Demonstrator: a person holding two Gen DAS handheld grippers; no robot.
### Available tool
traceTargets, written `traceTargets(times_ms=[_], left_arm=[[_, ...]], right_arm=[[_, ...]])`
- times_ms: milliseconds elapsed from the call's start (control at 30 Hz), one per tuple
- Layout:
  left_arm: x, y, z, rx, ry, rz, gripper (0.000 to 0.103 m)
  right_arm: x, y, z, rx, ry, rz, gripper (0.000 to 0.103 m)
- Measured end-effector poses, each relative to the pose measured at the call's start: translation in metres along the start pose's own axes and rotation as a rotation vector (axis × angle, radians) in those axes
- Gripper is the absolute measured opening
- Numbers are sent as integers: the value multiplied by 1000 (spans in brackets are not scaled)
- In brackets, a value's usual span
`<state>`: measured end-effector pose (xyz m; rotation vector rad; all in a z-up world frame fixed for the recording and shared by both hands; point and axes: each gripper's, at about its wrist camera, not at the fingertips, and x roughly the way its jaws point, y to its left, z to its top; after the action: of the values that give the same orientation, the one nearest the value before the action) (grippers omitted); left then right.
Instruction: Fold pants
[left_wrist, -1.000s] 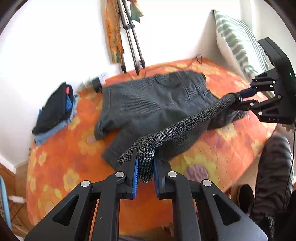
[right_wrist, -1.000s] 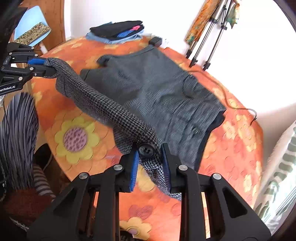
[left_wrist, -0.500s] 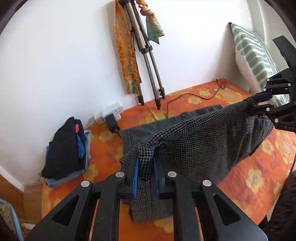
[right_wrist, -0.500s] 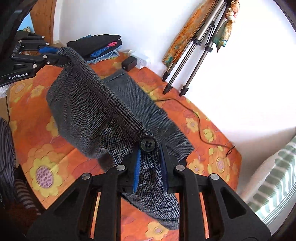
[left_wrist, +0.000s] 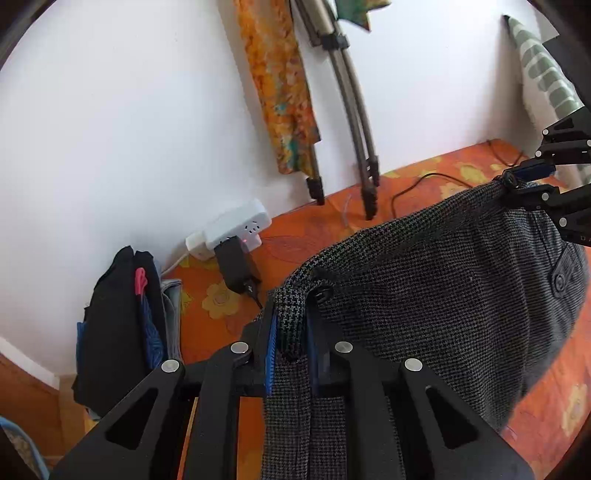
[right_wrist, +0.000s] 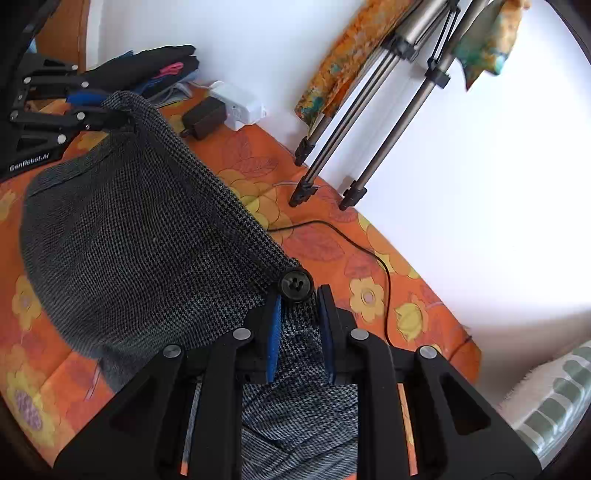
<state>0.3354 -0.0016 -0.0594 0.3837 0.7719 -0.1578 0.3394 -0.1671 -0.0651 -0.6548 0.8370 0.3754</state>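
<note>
Both your claws grip the grey houndstooth woven pants (left_wrist: 443, 295) by the waistband: left claw (left_wrist: 290, 332), right claw (right_wrist: 298, 317), stretched above the orange flower-print bed (right_wrist: 369, 266), near its wall edge.

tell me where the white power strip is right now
The white power strip lies against the wall, between the folded clothes pile and the tripod.

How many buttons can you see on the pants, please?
2: one button at the waistband corner, just above the right tongs, and one button lower on the pants, near their right edge. Others may be hidden in folds.
</note>
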Motion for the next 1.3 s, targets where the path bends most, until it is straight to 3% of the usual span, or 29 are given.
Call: traceTargets(times_ms=[100,200,267,367,500,633,800,833,900,933,1033,1167,1300], left_arm=[[27,2,1,-17,43,1,12],[51,-2,-3,1,81,21,12],[62,-5,-6,9,102,21,12],[67,-6,-6,8,99,19,12],[73,-4,-3,-7,103,12,12],[77,-9,-7,12,111,28,12],[76,-4,-6,-17,117,30,12],[75,-4,-6,-12,117,33,12],[75,-6,-5,10,117,44,12],[74,-6,-4,10,115,46,12],[77,-2,-1,-10,112,46,12],[89,0,-2,-42,132,40,12],[88,-1,0,-29,133,27,21]], right_arm=[[33,-1,0,34,3,20,20],[55,-5,0,47,25,-19,31],[50,-15,-7,66,10,-39,53],[22,-47,-36,200,-42,-14,70],[5,-89,-100,456,-5,80,74],[7,-105,-156,635,50,160,77],[32,-105,-181,802,61,359,80],[34,-103,-179,801,46,385,79],[38,-97,-169,783,22,428,56],[40,-93,-165,768,25,438,28],[43,-84,-148,697,43,367,11],[38,-86,-138,614,26,206,5],[46,-80,-137,566,70,170,5]])
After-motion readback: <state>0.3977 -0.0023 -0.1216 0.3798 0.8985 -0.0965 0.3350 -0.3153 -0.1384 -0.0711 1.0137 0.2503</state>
